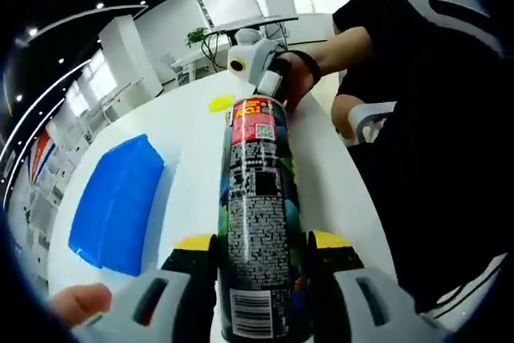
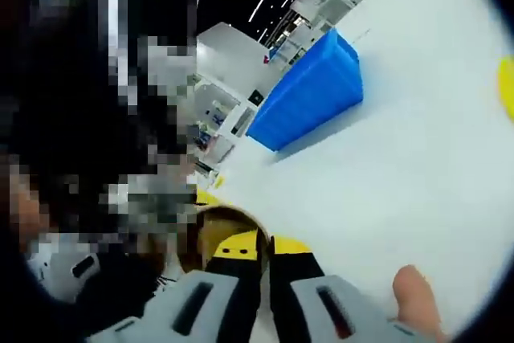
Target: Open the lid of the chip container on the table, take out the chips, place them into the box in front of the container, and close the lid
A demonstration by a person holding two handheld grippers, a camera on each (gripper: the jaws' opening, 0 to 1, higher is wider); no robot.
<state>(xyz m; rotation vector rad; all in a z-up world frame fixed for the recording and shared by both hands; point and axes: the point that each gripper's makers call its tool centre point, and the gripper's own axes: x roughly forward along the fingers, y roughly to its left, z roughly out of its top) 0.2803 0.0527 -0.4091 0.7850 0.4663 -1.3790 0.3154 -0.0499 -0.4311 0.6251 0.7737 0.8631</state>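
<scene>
Chip container (image 1: 259,230) lies long-ways above the white table (image 1: 193,158), squeezed between the left gripper (image 1: 261,267)'s yellow-tipped jaws. At its far open end, the right gripper (image 1: 261,78) reaches in; its jaws look pinched together on the rim. Left sits the blue box (image 1: 116,202). Farther off lies the yellow lid (image 1: 220,104).

A white bench (image 1: 193,158) carries a blue box (image 1: 116,202) near one edge and a yellow lid (image 1: 220,104) toward its middle.
</scene>
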